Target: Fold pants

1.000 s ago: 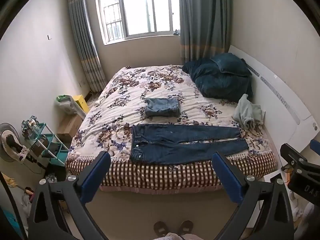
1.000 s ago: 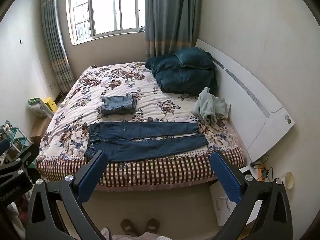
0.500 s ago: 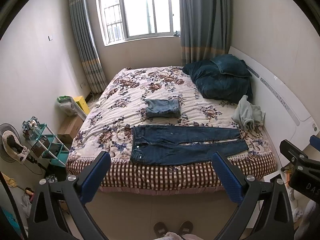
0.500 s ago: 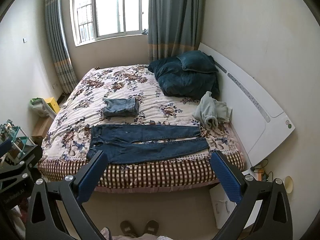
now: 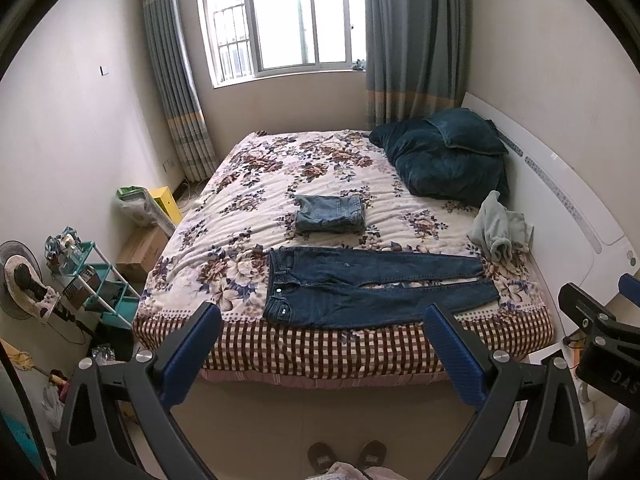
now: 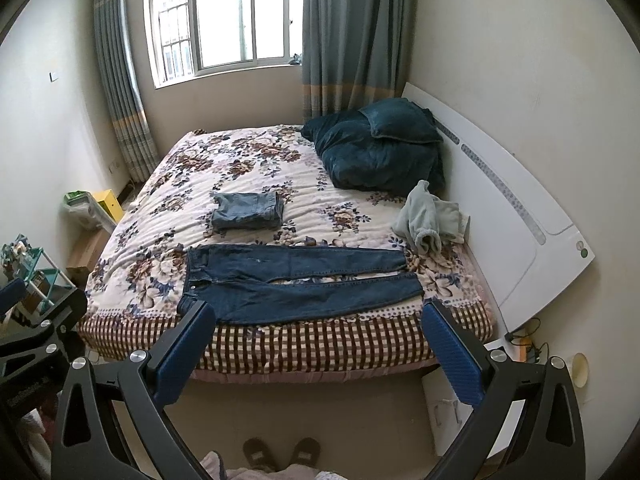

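Pants: dark blue denim jeans [image 5: 372, 286] laid out flat across the near edge of the bed, waistband to the left, legs running out to the right with a thin gap between them. Same pair from the right wrist view [image 6: 296, 282]. Not folded yet, nothing touching them.

Bed: floral quilt in cream, brown and purple [image 5: 256, 200] over a red and white checked skirt [image 5: 320, 350] along the front side.

Left gripper: black frame with blue padded fingers [image 5: 318, 342], spread wide, holding nothing, hanging in the air in front of the bed and well short of the jeans.

Right gripper: same build [image 6: 316, 342], fingers also spread wide and empty, also out in front of the bed edge. Its left finger overlaps the jeans' waistband corner in the picture, but it isn't touching it.

Other denim: a smaller, lighter blue pair already folded into a neat square [image 5: 330, 214], sitting mid-bed just behind the spread jeans.

Bedding pile: dark teal velvety duvet and pillow [image 5: 444, 160] bunched up at the white headboard [image 5: 560, 208] on the right.

Crumpled thing: pale grey-green garment [image 5: 498, 228] near the jeans' leg ends, just beside the teal pile.

Floor: brown slippers [image 5: 346, 456] on the person's feet at the bottom.

Left side clutter: teal shelf rack [image 5: 100, 292] by the wall.
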Available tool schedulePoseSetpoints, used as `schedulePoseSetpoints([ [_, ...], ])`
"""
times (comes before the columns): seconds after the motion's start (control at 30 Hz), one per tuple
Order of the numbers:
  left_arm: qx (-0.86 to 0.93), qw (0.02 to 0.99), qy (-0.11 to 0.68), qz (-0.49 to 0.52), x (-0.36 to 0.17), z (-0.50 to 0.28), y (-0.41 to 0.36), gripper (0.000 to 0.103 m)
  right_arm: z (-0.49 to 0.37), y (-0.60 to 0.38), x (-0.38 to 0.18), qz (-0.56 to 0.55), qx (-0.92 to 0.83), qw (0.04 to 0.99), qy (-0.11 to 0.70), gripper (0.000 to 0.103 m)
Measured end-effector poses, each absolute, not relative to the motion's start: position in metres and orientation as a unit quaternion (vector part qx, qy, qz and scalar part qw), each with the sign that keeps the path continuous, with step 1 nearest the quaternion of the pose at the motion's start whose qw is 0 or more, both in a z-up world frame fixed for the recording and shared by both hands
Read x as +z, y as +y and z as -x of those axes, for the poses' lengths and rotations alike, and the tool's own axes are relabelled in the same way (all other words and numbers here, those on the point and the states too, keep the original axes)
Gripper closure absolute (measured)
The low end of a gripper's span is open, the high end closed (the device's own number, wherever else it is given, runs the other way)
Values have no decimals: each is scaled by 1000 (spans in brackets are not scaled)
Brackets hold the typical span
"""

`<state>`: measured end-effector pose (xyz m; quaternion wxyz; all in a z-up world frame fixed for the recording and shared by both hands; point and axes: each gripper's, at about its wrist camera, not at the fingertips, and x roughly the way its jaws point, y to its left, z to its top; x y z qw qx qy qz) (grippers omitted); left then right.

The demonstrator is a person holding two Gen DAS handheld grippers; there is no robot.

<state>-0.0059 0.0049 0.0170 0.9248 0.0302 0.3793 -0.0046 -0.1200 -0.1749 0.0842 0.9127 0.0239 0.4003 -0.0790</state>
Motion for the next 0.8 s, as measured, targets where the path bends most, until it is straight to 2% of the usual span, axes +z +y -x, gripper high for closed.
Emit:
schedulePoseSetpoints([
  [0.8,-6,925,378,-21,22,-8,0,0,117,-171,86,-21,-82,914,397,0],
])
